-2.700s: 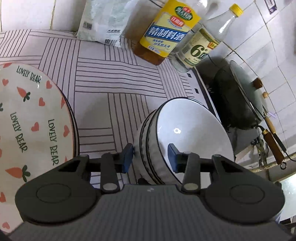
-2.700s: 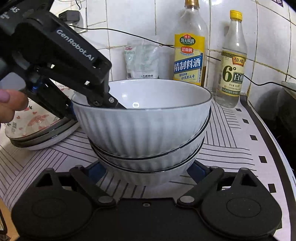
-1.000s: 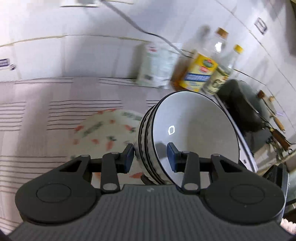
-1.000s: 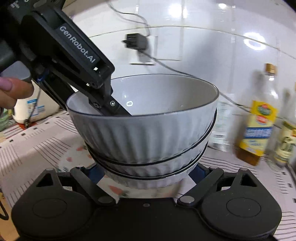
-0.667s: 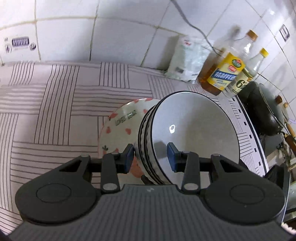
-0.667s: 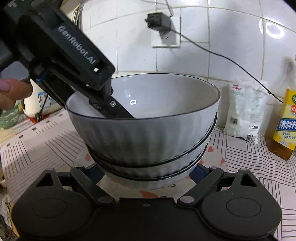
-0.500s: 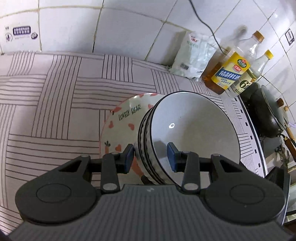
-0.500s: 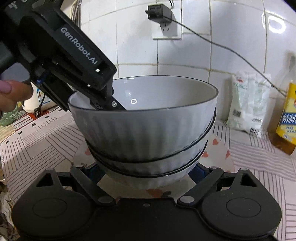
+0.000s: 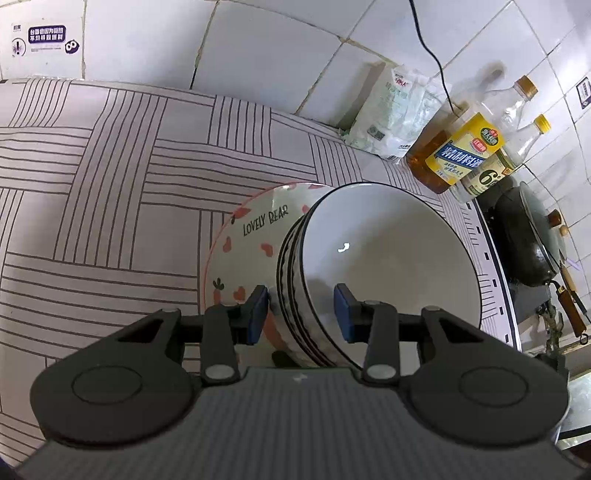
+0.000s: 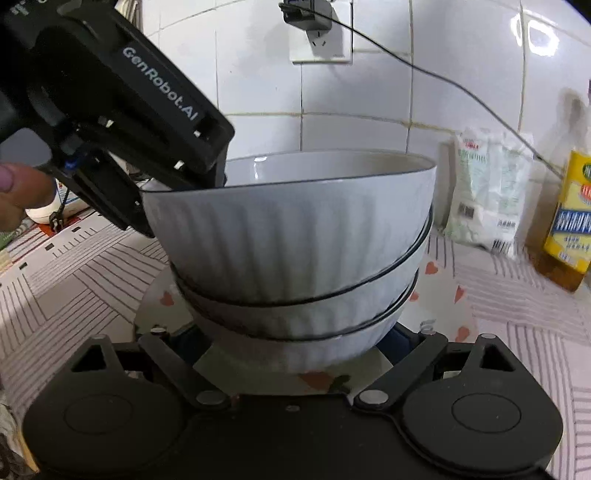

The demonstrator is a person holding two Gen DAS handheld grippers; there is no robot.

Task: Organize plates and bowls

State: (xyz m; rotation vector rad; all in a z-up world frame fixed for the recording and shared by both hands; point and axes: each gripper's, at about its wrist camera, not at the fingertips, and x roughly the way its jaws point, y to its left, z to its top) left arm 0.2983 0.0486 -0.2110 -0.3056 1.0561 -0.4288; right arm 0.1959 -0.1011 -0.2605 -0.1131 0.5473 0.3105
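A stack of three white ribbed bowls (image 9: 388,254) with dark rims hangs tilted over a "LOVELY BEAR" plate (image 9: 255,221) with red hearts. My left gripper (image 9: 301,314) is shut on the near rim of the stack, one pad outside the wall and one inside the top bowl. In the right wrist view, the bowl stack (image 10: 291,236) sits just above the plate (image 10: 162,299); I cannot tell whether they touch. My right gripper (image 10: 295,343) is shut on the bottom bowl, its pads mostly hidden behind it. The left gripper (image 10: 129,122) reaches in from the upper left.
Against the tiled wall at the right stand a white bag (image 9: 395,114), a yellow-labelled bottle (image 9: 458,155) and a clear bottle (image 9: 495,173). A dark wok (image 9: 528,243) sits at the far right. A plugged socket (image 10: 317,33) and its cable hang above. A person's fingers (image 10: 18,192) show at the left.
The bowl stack, held by both grippers, moved left from beside the bottles to over the plate and sank toward it. Over the last half second it has barely shifted.
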